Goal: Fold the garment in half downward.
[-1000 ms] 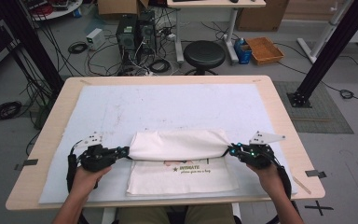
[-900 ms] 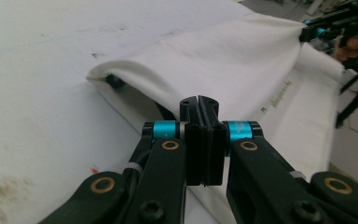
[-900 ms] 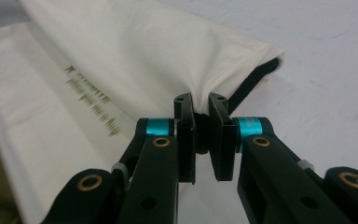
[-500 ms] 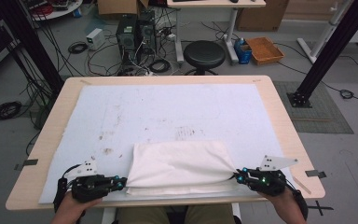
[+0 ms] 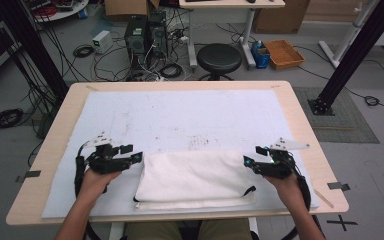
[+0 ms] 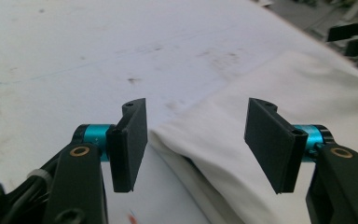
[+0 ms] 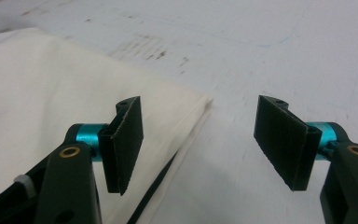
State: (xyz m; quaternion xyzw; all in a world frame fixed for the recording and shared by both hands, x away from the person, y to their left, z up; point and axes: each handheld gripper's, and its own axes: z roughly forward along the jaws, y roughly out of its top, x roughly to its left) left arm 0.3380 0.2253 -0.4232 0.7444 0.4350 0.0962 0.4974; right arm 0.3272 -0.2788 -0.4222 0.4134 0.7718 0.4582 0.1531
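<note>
Soft, light folded white cloth bag (image 5: 195,180); best pinched at corners. Left hand-held gripper (image 5: 138,157) and right hand-held gripper (image 5: 247,162) just opened wide, holding nothing.

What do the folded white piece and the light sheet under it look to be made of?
Folded white piece: looks like woven cloth, matte; soft rounded folds, layered edges, a dark trim strip at its near edge. Light sheet covering the table: probably a thin matte mat or paper; flat, pale, with scuffs and dark smudges.

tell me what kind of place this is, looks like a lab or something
Most likely a robotics or data-collection lab, not a home. Black desktop computer towers sit on the floor amid loose black cables, black metal frame posts flank the light wooden table, and a round black stool stands behind it.
</note>
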